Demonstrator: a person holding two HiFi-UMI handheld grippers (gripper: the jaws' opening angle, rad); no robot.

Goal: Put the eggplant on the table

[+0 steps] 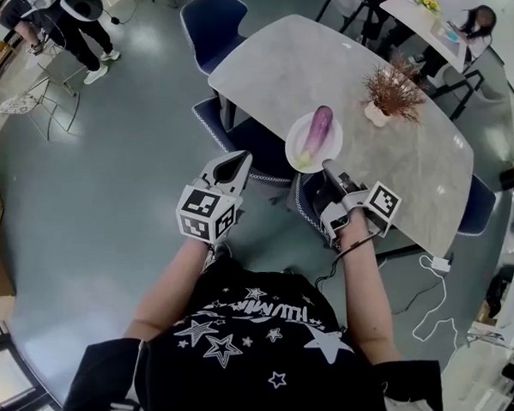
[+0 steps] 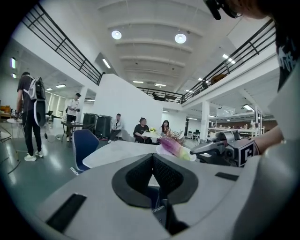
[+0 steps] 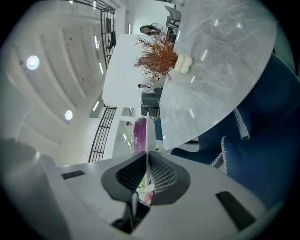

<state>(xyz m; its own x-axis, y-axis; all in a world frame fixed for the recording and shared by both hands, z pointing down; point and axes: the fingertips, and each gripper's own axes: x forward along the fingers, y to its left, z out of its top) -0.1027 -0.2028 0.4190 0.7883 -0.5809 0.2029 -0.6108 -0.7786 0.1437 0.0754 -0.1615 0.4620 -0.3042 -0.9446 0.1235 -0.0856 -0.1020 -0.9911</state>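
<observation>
Glossy grey-green floor, lots of open room to the left. Table: pale grey, marble-look, rounded corners, smooth top mostly bare; the head view shows its whole outline, the gripper views only slices. Blue padded chairs: one at the far end, one tucked at the near edge below the plate; its white-stitched seam is seen close only in the right gripper view. Dried rust-brown plant, spiky, in a small lumpy cream vase, well apart from the plate. Plate: white, round, thin, at the table's near edge and partly overhanging it; cannot tell if it rests on the top. Eggplant: long, smooth, purple fading to pale green at the near end, lying on the plate, not on the bare table. Right gripper: jaws clamped on the plate's near rim; its own view shows the rim edge-on between the ribbed black pads. Left gripper: off the table over the floor, just left of the plate, jaws together on nothing; its view catches the eggplant and the right gripper side-on.
</observation>
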